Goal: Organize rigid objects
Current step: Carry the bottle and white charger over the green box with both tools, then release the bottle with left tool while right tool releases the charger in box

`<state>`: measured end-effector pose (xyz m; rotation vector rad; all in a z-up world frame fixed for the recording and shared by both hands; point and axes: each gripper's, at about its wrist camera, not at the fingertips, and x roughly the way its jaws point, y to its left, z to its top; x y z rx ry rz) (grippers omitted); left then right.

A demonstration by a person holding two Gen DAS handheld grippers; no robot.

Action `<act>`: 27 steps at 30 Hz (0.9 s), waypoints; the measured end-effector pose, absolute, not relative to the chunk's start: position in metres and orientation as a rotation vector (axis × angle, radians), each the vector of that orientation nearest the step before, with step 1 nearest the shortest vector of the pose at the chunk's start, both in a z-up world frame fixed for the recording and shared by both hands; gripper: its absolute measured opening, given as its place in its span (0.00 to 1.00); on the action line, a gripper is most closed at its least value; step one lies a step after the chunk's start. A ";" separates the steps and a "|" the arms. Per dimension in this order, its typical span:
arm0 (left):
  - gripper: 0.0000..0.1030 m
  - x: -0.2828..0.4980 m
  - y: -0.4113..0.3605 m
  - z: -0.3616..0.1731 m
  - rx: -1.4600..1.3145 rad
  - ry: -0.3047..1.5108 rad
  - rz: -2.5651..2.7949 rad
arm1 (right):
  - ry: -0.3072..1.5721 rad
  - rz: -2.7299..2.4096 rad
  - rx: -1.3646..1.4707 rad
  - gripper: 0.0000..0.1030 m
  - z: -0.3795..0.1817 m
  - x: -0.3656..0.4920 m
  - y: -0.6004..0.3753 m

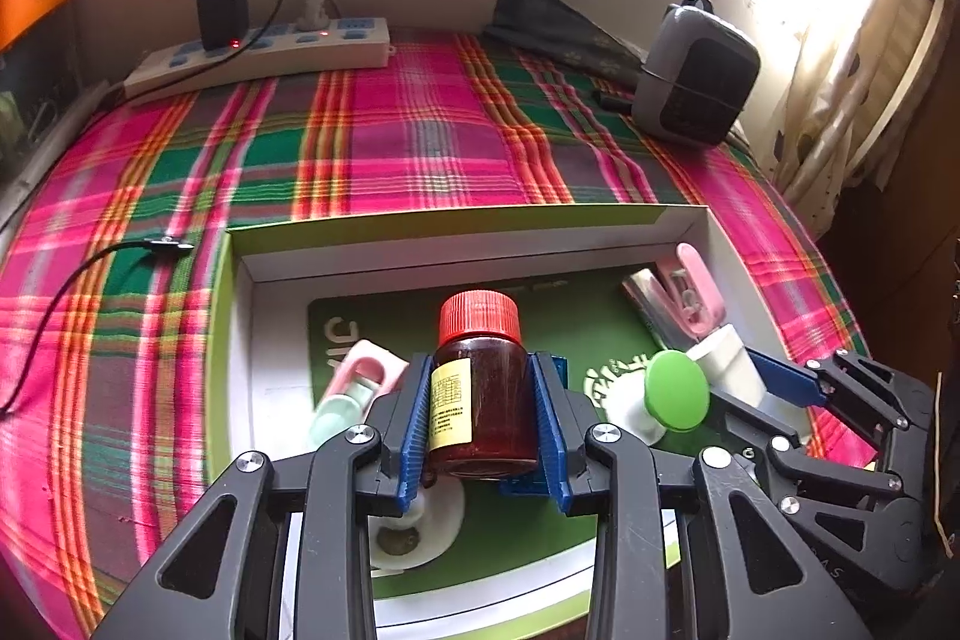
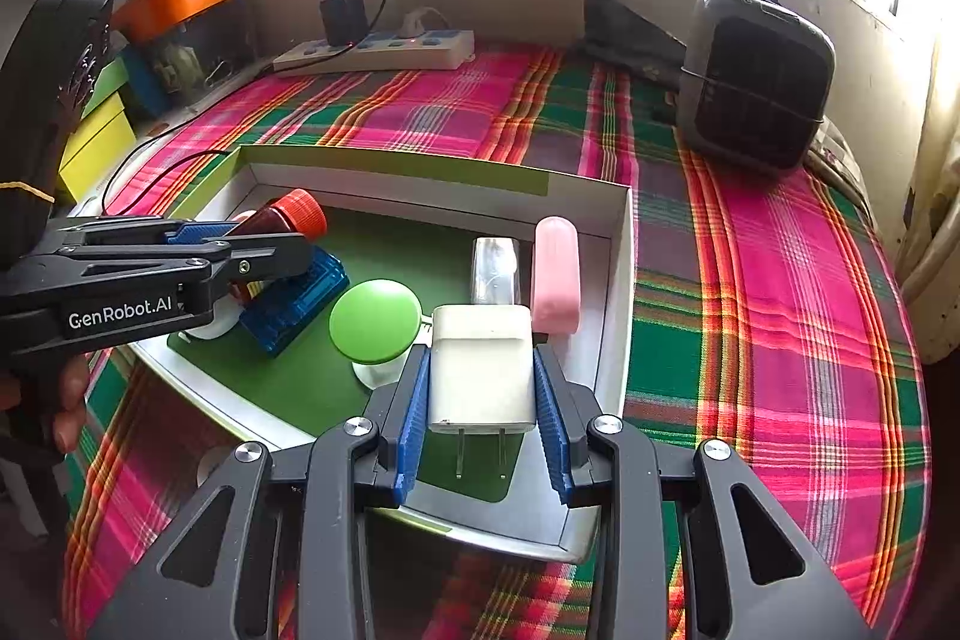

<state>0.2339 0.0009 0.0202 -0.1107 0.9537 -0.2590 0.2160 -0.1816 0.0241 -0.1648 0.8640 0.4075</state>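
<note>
1. Looking along the left wrist view, the left gripper has its blue pads pressed on both sides of a brown bottle with a red cap and a yellow label, holding it tilted above the tray.
2. Under and around the bottle, inside the tray, lie a pink and mint clip-like item, a white round piece and a blue block partly hidden by the fingers.
3. At the right of this view the right gripper comes in from the side, gripping a white charger; a green-topped knob stands just beside it, and a pink case and a clear case lie near the tray's right wall.
4. A plaid cloth covers the surface; a power strip and a grey heater sit at the far edge.
5. In the right wrist view, the right gripper is clamped part-way closed on the white charger, prongs pointing toward the camera, over the tray's near right corner.
6. The green-topped knob is just left of the charger; the pink case and clear case lie beyond it.
7. The left gripper enters from the left, held by a person's hand, closed on the brown bottle above the blue block.
</note>
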 end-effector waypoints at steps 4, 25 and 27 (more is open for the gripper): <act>0.32 0.234 0.000 0.020 -0.118 0.956 -0.273 | 0.861 0.410 -0.169 0.34 0.024 0.216 -0.181; 0.43 0.225 -0.002 0.026 -0.092 0.934 -0.249 | 0.843 0.406 -0.157 0.36 0.027 0.211 -0.183; 0.43 0.221 -0.002 0.029 -0.093 0.925 -0.243 | 0.837 0.405 -0.156 0.44 0.029 0.209 -0.183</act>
